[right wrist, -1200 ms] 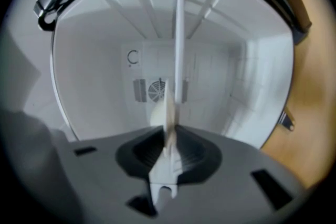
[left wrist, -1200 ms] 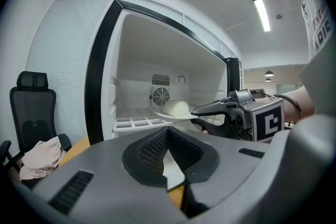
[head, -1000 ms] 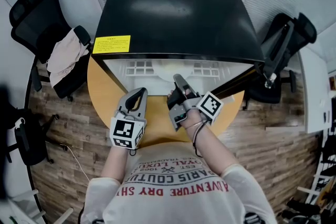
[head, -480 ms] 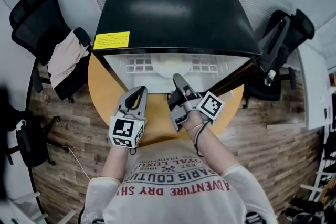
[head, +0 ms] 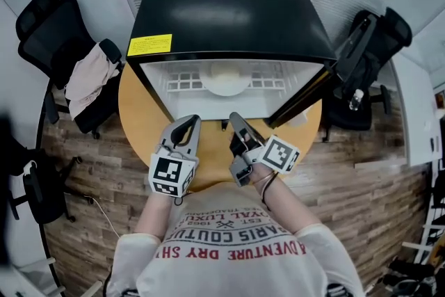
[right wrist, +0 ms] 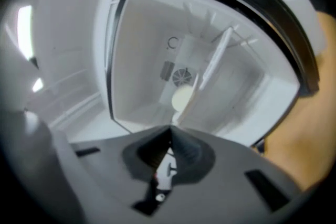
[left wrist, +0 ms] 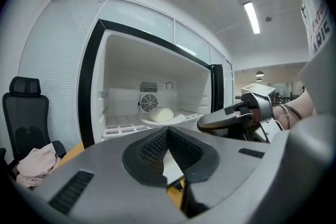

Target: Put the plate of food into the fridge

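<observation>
Round white plate (head: pixel 226 86), pale domed food (left wrist: pixel 160 114); glossy black boxy fridge (head: pixel 222 10)

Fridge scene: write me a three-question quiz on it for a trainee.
1. True or false: the plate of food sits inside the fridge.
2. The fridge's door is: A shut, B open, C removed.
3. Fill in: the fingers of the left gripper hold ____.

Key: 1 true; 2 B; 3 nothing.
</observation>
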Motion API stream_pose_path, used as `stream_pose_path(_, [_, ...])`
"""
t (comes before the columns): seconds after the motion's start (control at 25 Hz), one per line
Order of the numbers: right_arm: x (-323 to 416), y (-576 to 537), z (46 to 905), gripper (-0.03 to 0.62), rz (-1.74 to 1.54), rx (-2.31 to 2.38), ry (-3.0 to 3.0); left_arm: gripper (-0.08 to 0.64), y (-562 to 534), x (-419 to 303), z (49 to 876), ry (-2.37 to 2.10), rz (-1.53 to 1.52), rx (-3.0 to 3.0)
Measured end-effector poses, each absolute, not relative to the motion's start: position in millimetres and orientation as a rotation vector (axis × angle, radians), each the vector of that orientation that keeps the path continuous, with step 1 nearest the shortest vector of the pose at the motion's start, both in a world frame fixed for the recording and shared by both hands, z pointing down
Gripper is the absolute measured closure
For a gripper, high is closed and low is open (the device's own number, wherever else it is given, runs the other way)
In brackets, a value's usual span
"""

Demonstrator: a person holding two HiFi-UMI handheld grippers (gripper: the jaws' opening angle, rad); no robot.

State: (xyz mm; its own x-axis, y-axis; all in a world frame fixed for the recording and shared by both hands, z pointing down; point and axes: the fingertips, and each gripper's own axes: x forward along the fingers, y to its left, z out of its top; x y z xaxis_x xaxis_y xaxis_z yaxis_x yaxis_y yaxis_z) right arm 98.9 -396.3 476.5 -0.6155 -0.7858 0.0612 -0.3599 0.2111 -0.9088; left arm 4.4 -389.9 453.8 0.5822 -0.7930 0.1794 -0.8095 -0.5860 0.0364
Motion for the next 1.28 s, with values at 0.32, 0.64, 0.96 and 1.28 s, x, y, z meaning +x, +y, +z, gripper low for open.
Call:
stream_pose_path(0.32, [100, -382, 465, 0.563, -0.623, -1.463, 2.739, 0.531, -380, 2, 453, -1.341, 0.201, 2.688])
stream_pose_path(0.64, [94, -371, 462, 0.563, -0.208, -1.508, 2.958, 0.531, -375, 1, 450, -1.324, 0.182, 2.695])
stream_pose_path(0.96, [94, -367, 460, 0.565, -0.211, -1.468, 2.963, 0.531, -373, 3, 448, -1.316, 0.164, 2.705])
stream_pose_path(1.28, [92, -363, 453, 0.565, -0.16, -1.47, 2.954, 0.531, -371, 3, 448, -1.321, 0.173, 2.702])
